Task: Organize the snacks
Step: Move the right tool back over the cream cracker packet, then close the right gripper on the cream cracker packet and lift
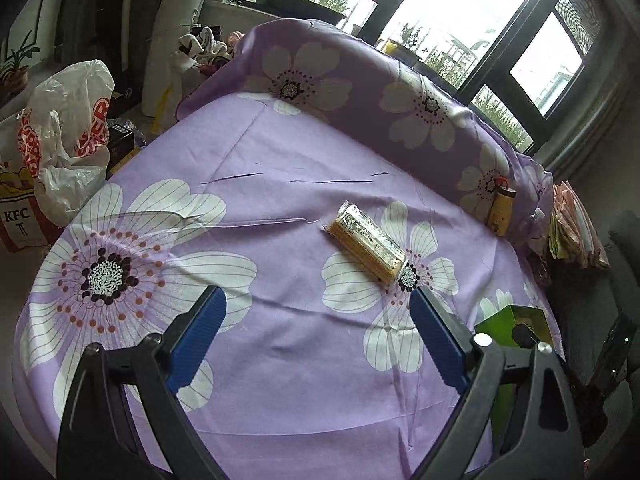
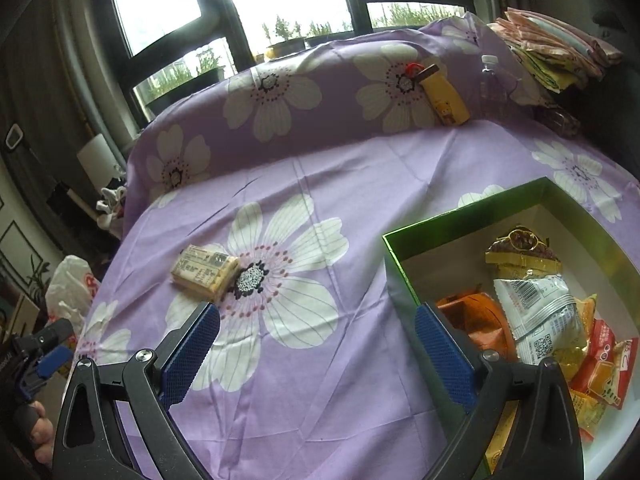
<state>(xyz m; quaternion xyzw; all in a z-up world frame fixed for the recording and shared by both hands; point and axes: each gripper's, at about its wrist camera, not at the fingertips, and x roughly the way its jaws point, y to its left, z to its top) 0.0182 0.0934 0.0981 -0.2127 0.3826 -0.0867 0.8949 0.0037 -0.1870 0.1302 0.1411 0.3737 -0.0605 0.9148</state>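
A yellow cracker pack (image 1: 366, 242) in clear wrap lies alone on the purple flowered cloth (image 1: 280, 160), just beyond my left gripper (image 1: 318, 300), which stands open with nothing between its blue pads. In the right wrist view the same cracker pack (image 2: 206, 272) lies left of centre, ahead of the left fingertip of my right gripper (image 2: 318, 316), also open and empty. A green box (image 2: 468, 216) with white inside stands at the right and holds several snack packets (image 2: 536, 312). Its corner (image 1: 504, 320) shows in the left wrist view.
A yellow bottle (image 2: 444, 96) and a clear water bottle (image 2: 494, 84) lean on the cloth-covered backrest. Folded fabrics (image 2: 560, 56) are piled at the far right. White plastic bags (image 1: 68, 140) and a KFC box (image 1: 18, 220) sit off the left edge. Windows lie behind.
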